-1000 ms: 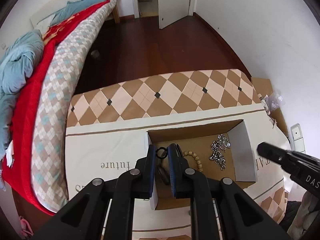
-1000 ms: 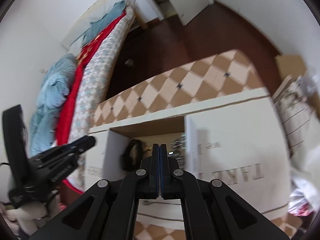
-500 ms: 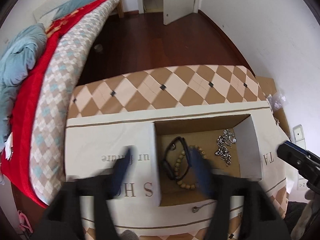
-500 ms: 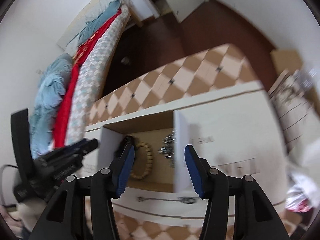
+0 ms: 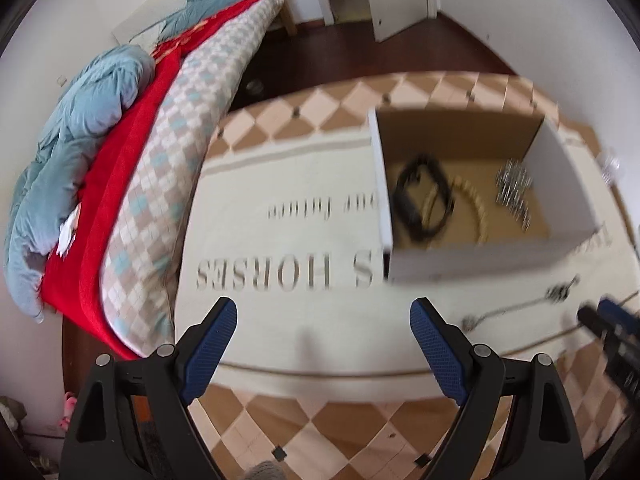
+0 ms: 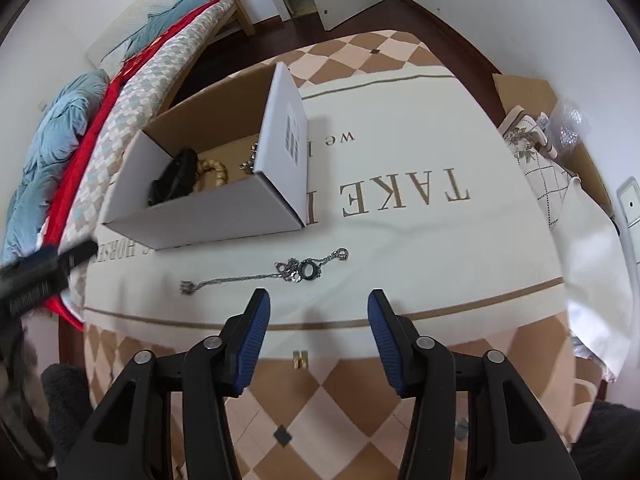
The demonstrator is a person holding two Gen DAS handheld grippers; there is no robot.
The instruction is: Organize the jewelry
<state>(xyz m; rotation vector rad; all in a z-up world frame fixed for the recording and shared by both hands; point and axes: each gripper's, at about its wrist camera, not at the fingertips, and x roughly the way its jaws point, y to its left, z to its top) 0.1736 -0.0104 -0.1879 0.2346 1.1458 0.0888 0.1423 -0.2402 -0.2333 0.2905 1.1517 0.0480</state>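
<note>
An open white cardboard box (image 5: 480,256) (image 6: 208,216) stands on a cream cloth. Inside lie a black bracelet (image 5: 424,200) (image 6: 176,178), a tan bead bracelet (image 5: 478,210) (image 6: 214,172) and a silver chain piece (image 5: 514,190) (image 6: 250,160). A silver chain necklace with rings (image 6: 296,270) lies on the cloth in front of the box; it shows in the left wrist view (image 5: 520,304) too. My left gripper (image 5: 323,320) is open and empty, pulled back from the box. My right gripper (image 6: 318,312) is open and empty, just short of the necklace.
The cream printed cloth (image 6: 420,240) covers a table with a brown diamond-pattern cover (image 6: 320,412). A small gold piece (image 6: 300,359) lies at the cloth's front edge. A bed with red and blue bedding (image 5: 100,160) runs along the left. Cardboard and bags (image 6: 552,136) sit at the right.
My left gripper opened, left the black bracelet in the box and drew back. My right gripper opened from shut and moved back toward the necklace in front of the box.
</note>
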